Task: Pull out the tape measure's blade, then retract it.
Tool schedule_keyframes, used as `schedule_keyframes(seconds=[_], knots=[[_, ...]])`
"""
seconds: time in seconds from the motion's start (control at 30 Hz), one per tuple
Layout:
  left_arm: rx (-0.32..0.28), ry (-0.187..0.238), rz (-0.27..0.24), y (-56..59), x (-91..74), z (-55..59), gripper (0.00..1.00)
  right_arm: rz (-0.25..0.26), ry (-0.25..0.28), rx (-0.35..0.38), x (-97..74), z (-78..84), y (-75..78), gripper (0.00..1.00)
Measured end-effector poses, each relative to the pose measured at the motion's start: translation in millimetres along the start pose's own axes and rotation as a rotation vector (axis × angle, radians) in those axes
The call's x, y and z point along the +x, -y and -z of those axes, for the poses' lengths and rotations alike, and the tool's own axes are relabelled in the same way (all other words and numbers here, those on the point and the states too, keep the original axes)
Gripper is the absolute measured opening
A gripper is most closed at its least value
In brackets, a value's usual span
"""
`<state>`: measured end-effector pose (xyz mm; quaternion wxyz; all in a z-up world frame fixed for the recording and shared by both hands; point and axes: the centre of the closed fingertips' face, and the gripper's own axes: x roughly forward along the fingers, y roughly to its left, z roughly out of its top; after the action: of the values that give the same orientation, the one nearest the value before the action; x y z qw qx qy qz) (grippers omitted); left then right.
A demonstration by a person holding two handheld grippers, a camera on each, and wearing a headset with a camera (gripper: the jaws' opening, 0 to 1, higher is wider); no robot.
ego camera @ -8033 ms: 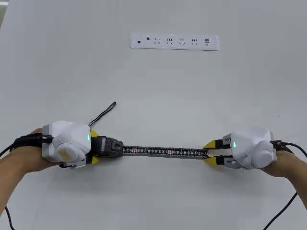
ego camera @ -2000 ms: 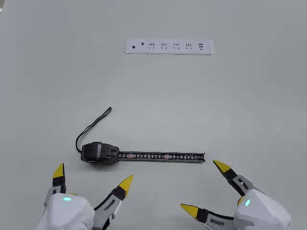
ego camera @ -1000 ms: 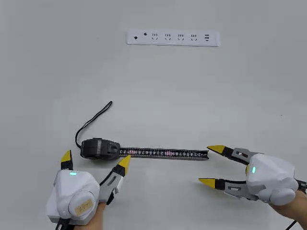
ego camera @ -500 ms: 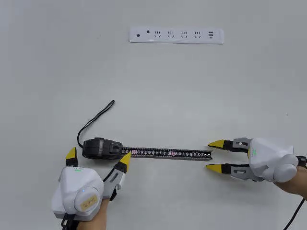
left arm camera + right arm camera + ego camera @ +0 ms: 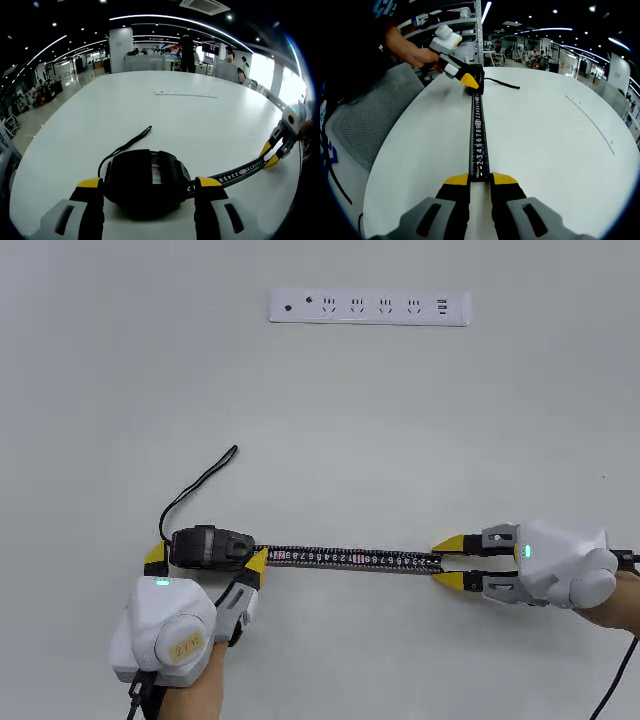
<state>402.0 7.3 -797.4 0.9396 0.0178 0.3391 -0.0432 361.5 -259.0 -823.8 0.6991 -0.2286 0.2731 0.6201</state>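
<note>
- My left gripper (image 5: 206, 558) comes at the tape measure (image 5: 210, 547) from the near side. The jaws are spread wide, one yellow tip at each end of the black case.
- Left gripper view: the case sits between my jaws with the tips right up against its sides. I cannot tell whether they squeeze it or only flank it.
- My right gripper (image 5: 449, 562) points left, low over the tabletop (image 5: 400, 440). Its jaws are drawn in narrow, gripping the free end of the blade (image 5: 350, 559).
- Right gripper view: the blade end sits pinched between my two yellow tips. The numbers run away from me to the case, with the left gripper at that far end.
- The blade is pulled out and runs straight between the two grippers. It is dark, with pale numerals and a few red marks.
- The tape measure is on the tabletop, low and left in the head view.
- A black strap (image 5: 200, 485) loops off the case's left end and trails up and to the right across the tabletop.
- A white power strip (image 5: 369, 307) lies well apart on the far side, roughly parallel to the blade.
</note>
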Motion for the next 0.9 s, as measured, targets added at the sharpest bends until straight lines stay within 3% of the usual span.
schedule_keyframes(seconds=[0.5,0.67,0.9], knots=[[-0.018,0.019,-0.024,-2.9,1.3,-2.1,0.65,0.016,-0.008,-0.024,-1.1,-0.2,2.0,0.11],[0.016,0.035,-0.024,-2.3,0.8,-2.8,0.63,0.014,-0.021,-0.033,-1.8,0.2,1.6,0.11],[0.029,0.015,-0.020,-2.9,1.3,-1.3,0.60,0.020,-0.031,-0.042,-4.5,2.2,1.1,0.11]])
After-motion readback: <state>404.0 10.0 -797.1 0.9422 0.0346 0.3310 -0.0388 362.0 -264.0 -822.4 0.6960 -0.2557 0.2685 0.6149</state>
